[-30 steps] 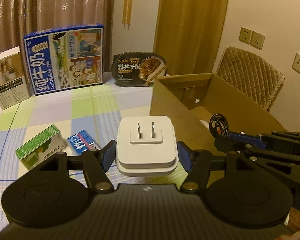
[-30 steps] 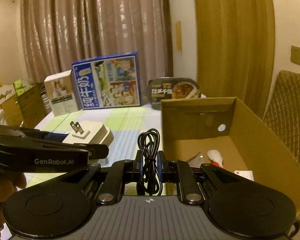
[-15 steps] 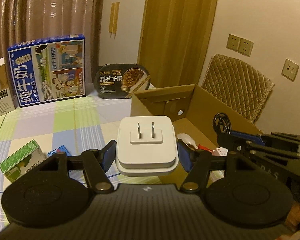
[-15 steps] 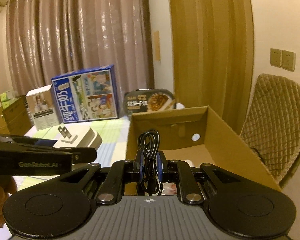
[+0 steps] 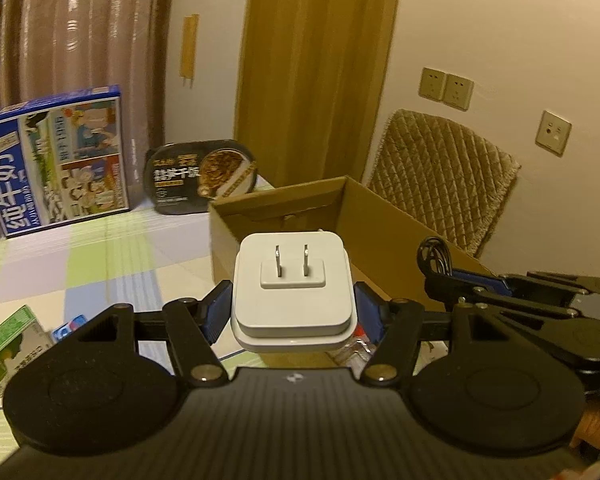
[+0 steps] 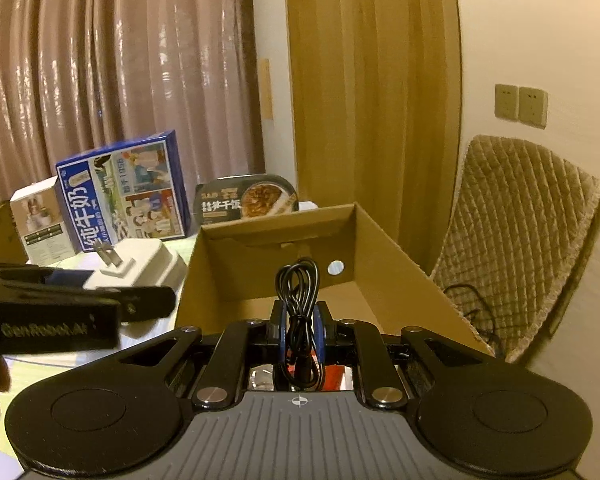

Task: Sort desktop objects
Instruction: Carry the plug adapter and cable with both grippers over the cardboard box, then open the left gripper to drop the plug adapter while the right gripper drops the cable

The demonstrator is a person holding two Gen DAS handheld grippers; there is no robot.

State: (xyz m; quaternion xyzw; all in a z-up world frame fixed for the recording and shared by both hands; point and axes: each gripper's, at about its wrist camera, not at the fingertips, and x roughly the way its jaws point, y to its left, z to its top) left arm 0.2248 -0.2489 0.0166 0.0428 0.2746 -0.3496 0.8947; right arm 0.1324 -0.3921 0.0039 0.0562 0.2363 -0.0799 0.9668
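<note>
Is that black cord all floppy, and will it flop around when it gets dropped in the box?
Probably floppy. The black cord is a thin coiled bundle, and its loops stick up and hang below where the right gripper pinches it. It looks light, so it should land softly in the cardboard box. The coil may loosen and spread out once let go.
</note>
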